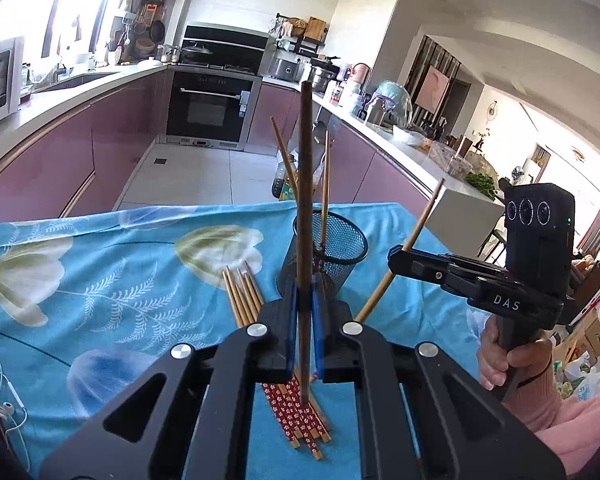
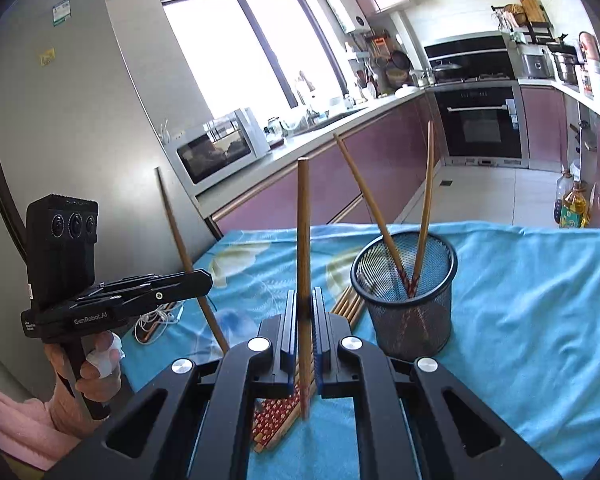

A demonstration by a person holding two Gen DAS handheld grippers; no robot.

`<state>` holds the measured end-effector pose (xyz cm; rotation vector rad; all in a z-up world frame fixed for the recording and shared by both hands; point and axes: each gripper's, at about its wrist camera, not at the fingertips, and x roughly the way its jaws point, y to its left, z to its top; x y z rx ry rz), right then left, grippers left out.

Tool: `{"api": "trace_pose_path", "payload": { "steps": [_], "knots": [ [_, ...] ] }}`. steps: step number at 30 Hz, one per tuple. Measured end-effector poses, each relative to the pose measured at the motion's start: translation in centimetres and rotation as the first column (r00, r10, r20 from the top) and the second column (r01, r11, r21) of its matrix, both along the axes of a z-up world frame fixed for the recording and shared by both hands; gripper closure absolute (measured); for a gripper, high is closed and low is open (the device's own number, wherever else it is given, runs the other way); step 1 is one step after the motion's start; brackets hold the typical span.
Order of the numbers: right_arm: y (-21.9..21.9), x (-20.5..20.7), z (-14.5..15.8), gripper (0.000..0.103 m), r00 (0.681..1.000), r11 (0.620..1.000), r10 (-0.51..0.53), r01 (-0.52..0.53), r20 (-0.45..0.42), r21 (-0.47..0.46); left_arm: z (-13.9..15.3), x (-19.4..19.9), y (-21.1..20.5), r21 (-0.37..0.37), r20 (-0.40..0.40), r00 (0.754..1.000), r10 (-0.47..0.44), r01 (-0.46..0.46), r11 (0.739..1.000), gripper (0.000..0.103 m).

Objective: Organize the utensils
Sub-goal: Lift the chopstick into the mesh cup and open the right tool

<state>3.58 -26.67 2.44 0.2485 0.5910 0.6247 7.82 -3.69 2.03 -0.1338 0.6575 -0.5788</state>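
Left gripper (image 1: 305,320) clamping dark upright chopstick (image 1: 305,184), right gripper (image 2: 305,332) clamping lighter chopstick (image 2: 303,240), red-patterned handles

Blue floral tablecloth (image 2: 520,300): mesh cup (image 2: 410,312), loose chopsticks (image 1: 300,412), earphones (image 1: 4,404).

The left gripper (image 1: 304,300) is clamped on an upright chopstick (image 1: 305,208), jaws nearly together. The right gripper (image 2: 305,312) is likewise closed on an upright chopstick (image 2: 303,248). Each is carried by a hand around its handle: the right hand (image 1: 500,356) and the left hand (image 2: 88,368), both in pink sleeves.
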Motion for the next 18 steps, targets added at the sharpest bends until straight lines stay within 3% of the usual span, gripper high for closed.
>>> {"api": "trace_pose_path", "payload": {
  "steps": [18],
  "knots": [
    [-2.9, 1.4, 6.6, 0.097, 0.982, 0.996, -0.085, 0.088, 0.171, -0.012, 6.4, 3.8, -3.0, -0.073, 0.115, 0.993, 0.020, -0.012, 0.997, 0.096]
  ]
}}
